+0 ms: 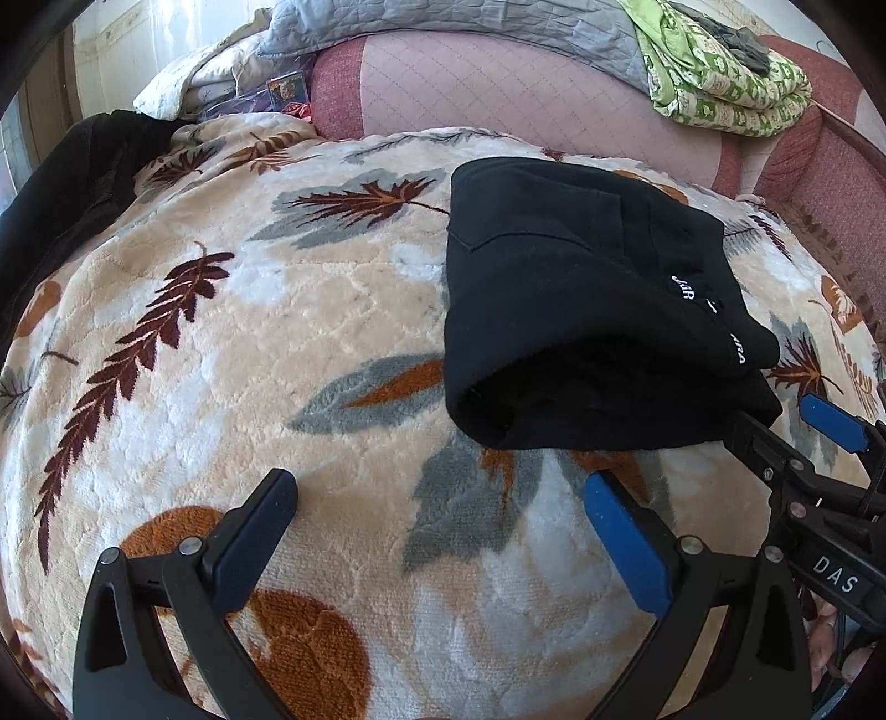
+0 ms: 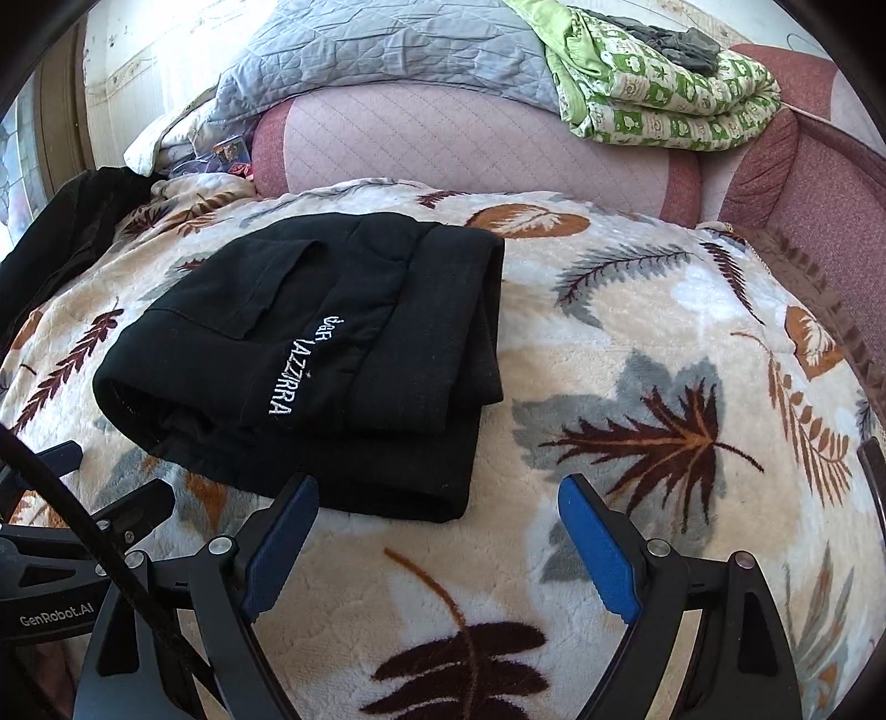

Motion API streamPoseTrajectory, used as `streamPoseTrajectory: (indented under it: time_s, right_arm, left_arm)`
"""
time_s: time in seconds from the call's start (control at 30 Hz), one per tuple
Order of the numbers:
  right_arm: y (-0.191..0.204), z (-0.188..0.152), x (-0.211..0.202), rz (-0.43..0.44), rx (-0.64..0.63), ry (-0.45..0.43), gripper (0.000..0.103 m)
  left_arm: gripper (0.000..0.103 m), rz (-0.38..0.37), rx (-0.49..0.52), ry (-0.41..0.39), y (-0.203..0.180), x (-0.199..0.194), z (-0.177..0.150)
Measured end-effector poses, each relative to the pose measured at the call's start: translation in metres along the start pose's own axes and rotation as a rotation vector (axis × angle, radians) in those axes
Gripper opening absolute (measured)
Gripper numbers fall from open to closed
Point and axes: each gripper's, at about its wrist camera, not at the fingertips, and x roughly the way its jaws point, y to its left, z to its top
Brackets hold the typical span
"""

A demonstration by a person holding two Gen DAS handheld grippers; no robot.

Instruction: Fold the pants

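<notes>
Your left gripper [image 1: 437,531] hangs spread wide with nothing between its blue pads, low over the leaf-patterned blanket [image 1: 232,354] and just short of the near left corner of the black pants [image 1: 559,310]. Your right gripper [image 2: 437,545] is spread just as wide and also empty, its left finger at the near edge of the pants [image 2: 332,360], though you cannot tell whether it touches the cloth. The pants lie on the blanket as a compact, layered bundle, with white lettering [image 2: 282,382] running along one fold and a rounded fold facing you. By the look of it the folding is mostly or wholly done; what may be left is a last squaring or pressing of the edges, which sit a little uneven on the side nearest you. Beyond the pants a pink sofa back [image 2: 470,149] carries a grey quilt [image 2: 387,50] and a green patterned cloth [image 2: 664,94]. Left of the pants a dark garment [image 1: 61,183] is cut off by the frame, and the lettering is partly hidden in a crease.
</notes>
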Motion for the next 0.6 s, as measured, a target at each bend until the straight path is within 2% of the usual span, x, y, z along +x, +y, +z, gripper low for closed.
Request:
streamPoseTrajectory:
  time_s: [0.6]
  right_arm:
    - [0.0060,-0.0029,0.0025,0.001,-0.029,0.017,0.092]
  left_arm:
    - [0.103,0.001,0.002,0.001,0.0003,0.0018,-0.0003]
